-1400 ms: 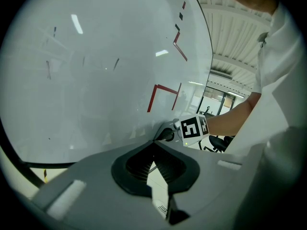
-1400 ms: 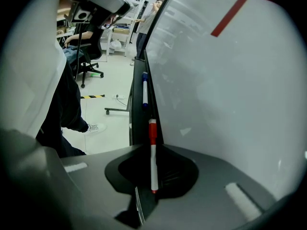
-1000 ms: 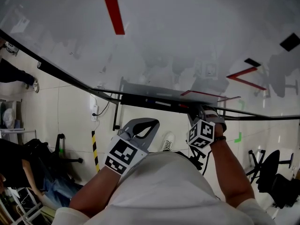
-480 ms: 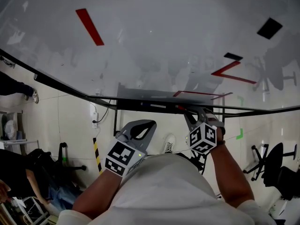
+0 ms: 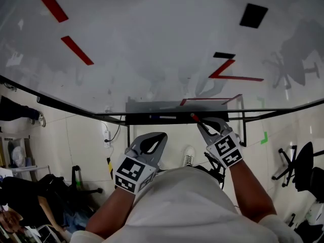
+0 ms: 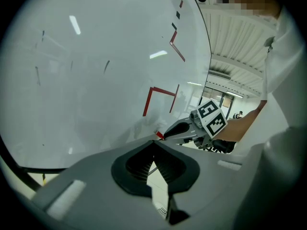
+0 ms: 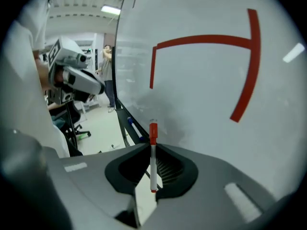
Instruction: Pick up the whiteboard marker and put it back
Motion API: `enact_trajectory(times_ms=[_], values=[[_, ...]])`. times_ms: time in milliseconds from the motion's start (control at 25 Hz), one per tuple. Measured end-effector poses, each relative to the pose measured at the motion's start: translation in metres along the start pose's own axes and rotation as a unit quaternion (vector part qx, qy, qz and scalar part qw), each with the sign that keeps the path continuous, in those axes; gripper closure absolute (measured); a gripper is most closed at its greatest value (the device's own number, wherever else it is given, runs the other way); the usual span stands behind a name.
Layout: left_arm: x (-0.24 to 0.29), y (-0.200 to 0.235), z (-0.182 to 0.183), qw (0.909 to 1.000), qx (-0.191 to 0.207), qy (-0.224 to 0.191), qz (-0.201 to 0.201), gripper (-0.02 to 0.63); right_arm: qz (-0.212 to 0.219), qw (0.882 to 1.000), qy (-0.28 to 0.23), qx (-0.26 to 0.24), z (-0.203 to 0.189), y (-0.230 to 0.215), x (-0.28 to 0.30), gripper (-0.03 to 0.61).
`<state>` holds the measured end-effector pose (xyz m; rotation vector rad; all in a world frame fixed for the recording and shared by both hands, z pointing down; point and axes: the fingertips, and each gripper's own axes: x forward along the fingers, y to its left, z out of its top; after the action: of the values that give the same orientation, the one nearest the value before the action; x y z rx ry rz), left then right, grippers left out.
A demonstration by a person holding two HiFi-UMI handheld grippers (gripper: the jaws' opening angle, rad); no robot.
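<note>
A whiteboard marker with a white body and a red cap stands upright between the jaws of my right gripper, which is shut on it. In the head view the right gripper holds the marker with its red end at the right part of the grey marker tray under the whiteboard. My left gripper hangs lower left of the tray, shut and empty. From the left gripper view the left gripper is shut, and beyond it the right gripper holds the marker.
A blue marker lies in the tray. Red lines and black magnets mark the whiteboard. Office chairs stand on the tiled floor at right. A cable and plug hang at left. A person stands far off.
The view has tilted, so the whiteboard's marks sit higher and further left. My right gripper has edged left along the tray with the marker still held. The left gripper has barely moved.
</note>
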<state>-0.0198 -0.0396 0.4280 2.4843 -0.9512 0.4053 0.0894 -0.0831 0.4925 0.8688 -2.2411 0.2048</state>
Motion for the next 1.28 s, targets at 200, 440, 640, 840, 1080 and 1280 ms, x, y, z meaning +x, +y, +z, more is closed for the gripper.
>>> enact_trajectory(times_ms=[200, 440, 640, 840, 1080, 1280], values=[[-0.001, 0.0, 0.002, 1.0, 0.006, -0.002, -0.002, 0.598, 0.023, 0.993, -0.046, 0.108, 0.005, 0.003, -0.014, 0.54], [-0.002, -0.002, 0.004, 0.9999, 0.012, -0.006, -0.008, 0.598, 0.046, 0.974, -0.087, 0.203, 0.012, 0.009, -0.027, 0.54], [-0.004, -0.008, 0.005, 0.9997, 0.005, -0.01, -0.02, 0.598, 0.067, 0.961, -0.12, 0.24, 0.022, 0.019, -0.043, 0.54], [-0.003, -0.01, 0.01, 0.9995, -0.001, -0.02, -0.026, 0.598, 0.061, 0.959, -0.141, 0.239, 0.032, 0.025, -0.061, 0.54], [-0.002, -0.014, 0.01, 0.9993, 0.001, -0.022, -0.031, 0.598, 0.05, 0.951, -0.166, 0.256, 0.043, 0.017, -0.085, 0.54], [-0.001, -0.015, 0.009, 0.9992, -0.002, -0.023, -0.033, 0.598, 0.052, 0.944, -0.172, 0.278, 0.04, 0.018, -0.089, 0.54]])
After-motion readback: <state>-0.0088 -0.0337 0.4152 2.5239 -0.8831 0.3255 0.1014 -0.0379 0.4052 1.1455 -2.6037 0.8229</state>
